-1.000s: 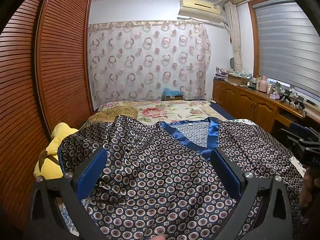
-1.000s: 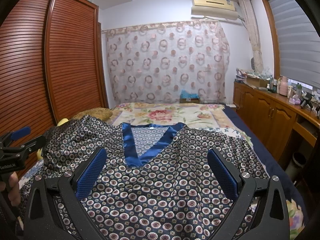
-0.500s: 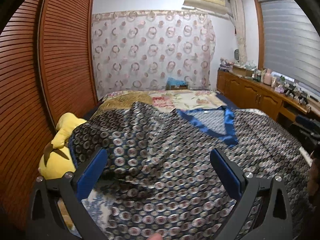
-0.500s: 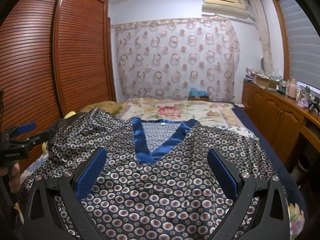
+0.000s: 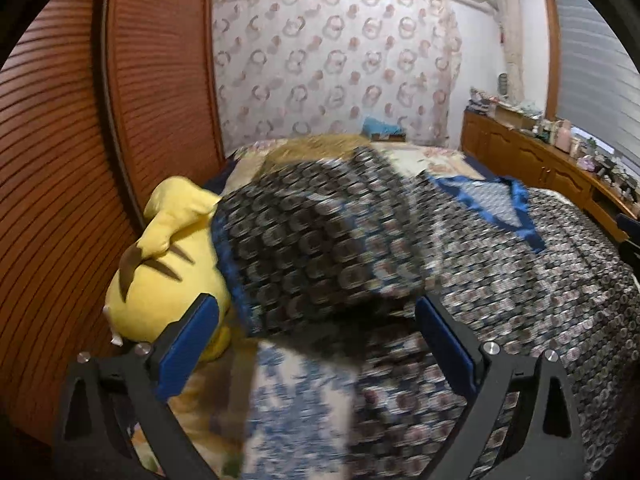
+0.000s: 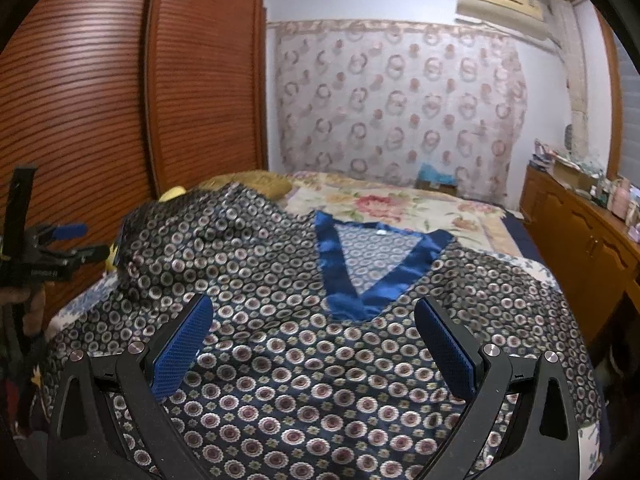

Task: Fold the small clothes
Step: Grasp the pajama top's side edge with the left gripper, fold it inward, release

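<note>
- While both tools hang over the bed (image 6: 472, 216), a dark patterned shirt (image 6: 304, 352) lies spread face up across the covers, its blue V-neck (image 6: 360, 268) opening away from the right gripper (image 6: 314, 338) toward the far curtain (image 6: 400, 104).
- From collar to hem the shirt runs straight along the right gripper's line of sight, hem nearest and neckline ahead; its width stretches to both sides of the fingers.
- Spread wide with nothing between its blue pads, the right gripper hovers just above the shirt's chest, with the point of the V ahead, between the two fingers.
- Equally wide apart and gripping nothing, the left gripper (image 5: 316, 330) faces the shirt's sleeve (image 5: 320, 248), which is bunched up and raised ahead of it, blurred.
- Seen from the left gripper, the neckline (image 5: 492, 204) sits ahead and to the right, and the shirt's body runs off to the right.
- Just left of the sleeve, beside the left finger, lies a yellow plush toy (image 5: 160, 272) against the brown slatted wardrobe (image 5: 60, 160); whether the sleeve touches it cannot be told.
- Below the sleeve, nearest the left gripper, a patch of blue-and-white sheet (image 5: 288, 392) shows.
- At the far left of the right wrist view, the left gripper (image 6: 76, 242) appears beside the shirt's sleeve edge.
</note>
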`<state>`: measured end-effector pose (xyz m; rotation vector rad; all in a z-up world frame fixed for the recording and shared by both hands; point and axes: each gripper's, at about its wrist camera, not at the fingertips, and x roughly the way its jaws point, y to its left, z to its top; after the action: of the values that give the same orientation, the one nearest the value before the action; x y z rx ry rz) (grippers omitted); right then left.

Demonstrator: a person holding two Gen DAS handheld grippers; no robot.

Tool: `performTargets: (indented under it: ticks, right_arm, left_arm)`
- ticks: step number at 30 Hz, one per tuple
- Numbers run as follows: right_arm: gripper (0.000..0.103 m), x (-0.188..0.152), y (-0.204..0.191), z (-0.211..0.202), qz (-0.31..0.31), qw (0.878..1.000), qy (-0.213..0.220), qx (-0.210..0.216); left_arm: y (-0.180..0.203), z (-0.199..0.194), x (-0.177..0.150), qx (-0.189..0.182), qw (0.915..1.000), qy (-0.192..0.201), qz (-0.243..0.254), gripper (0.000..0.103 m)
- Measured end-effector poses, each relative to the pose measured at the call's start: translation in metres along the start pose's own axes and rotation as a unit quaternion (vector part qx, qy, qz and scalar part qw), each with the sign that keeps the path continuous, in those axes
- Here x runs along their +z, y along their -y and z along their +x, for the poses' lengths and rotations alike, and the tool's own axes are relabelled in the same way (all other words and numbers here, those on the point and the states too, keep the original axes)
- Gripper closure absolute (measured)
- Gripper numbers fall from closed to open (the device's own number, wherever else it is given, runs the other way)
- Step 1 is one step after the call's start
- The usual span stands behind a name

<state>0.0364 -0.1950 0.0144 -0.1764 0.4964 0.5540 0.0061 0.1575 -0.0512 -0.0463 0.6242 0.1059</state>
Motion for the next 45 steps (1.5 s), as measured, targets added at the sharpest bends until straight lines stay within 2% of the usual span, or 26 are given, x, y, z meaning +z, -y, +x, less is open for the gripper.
performTargets:
  ticks: [6,9,13,14,15,16,17,19,20,21,22,28,33,38,45]
  right_arm:
    - [0.000,-0.001,-0.008,0.010,-0.012,1.000,-0.012,0.012]
    - [0.000,-0.001,-0.011,0.015,-0.016,1.000,-0.018,0.016]
    - [0.000,-0.002,-0.014,0.020,-0.021,0.999,-0.025,0.020]
    - [0.000,-0.003,-0.014,0.020,-0.022,0.999,-0.027,0.020]
    - [0.000,-0.003,-0.014,0.021,-0.022,0.999,-0.028,0.020]
    - [0.000,-0.004,-0.014,0.021,-0.023,0.999,-0.030,0.021]
    - [0.000,-0.005,-0.014,0.020,-0.023,0.999,-0.030,0.021]
    - [0.000,-0.007,-0.012,0.020,-0.020,0.999,-0.032,0.021]
    - [0.000,-0.008,-0.011,0.021,-0.019,0.999,-0.032,0.020]
    - [0.000,-0.009,-0.010,0.021,-0.017,0.999,-0.034,0.019]
    - [0.000,-0.009,-0.009,0.022,-0.014,0.999,-0.035,0.019]
    - [0.000,-0.012,0.000,0.021,-0.004,0.999,-0.037,0.014]
    - [0.000,-0.012,0.009,0.017,0.007,0.999,-0.033,0.008]
    - [0.000,-0.013,0.020,0.012,0.016,0.999,-0.028,0.000]
    - [0.000,-0.014,0.030,0.008,0.025,0.999,-0.029,-0.006]
  left_arm:
    - [-0.019,0.023,-0.010,-0.008,0.9989,-0.046,-0.004,0.006]
    - [-0.021,0.036,-0.010,-0.003,0.9977,-0.068,0.004,0.010]
    - [-0.021,0.058,-0.005,-0.010,0.9947,-0.102,0.013,0.027]
    - [-0.020,0.062,-0.005,-0.007,0.9938,-0.109,0.018,0.028]
    - [-0.019,0.066,-0.004,-0.004,0.9931,-0.115,0.024,0.033]
    - [-0.019,0.068,-0.005,-0.001,0.9926,-0.118,0.029,0.044]
    - [-0.022,0.070,-0.006,0.003,0.9923,-0.121,0.027,0.051]
    - [-0.027,0.066,-0.006,-0.002,0.9934,-0.114,0.016,0.077]
    - [-0.030,0.063,-0.006,-0.002,0.9941,-0.108,0.012,0.084]
    - [-0.032,0.060,-0.004,-0.002,0.9949,-0.101,0.009,0.095]
    - [-0.033,0.057,-0.002,-0.004,0.9954,-0.095,0.007,0.099]
    - [-0.032,0.028,0.027,-0.017,0.9996,-0.023,0.001,0.103]
    - [-0.003,0.006,0.068,-0.050,0.9981,0.028,0.023,0.103]
    - [0.044,0.000,0.088,-0.088,0.9930,0.037,0.069,0.103]
    - [0.075,-0.006,0.068,-0.126,0.9886,0.015,0.080,0.095]
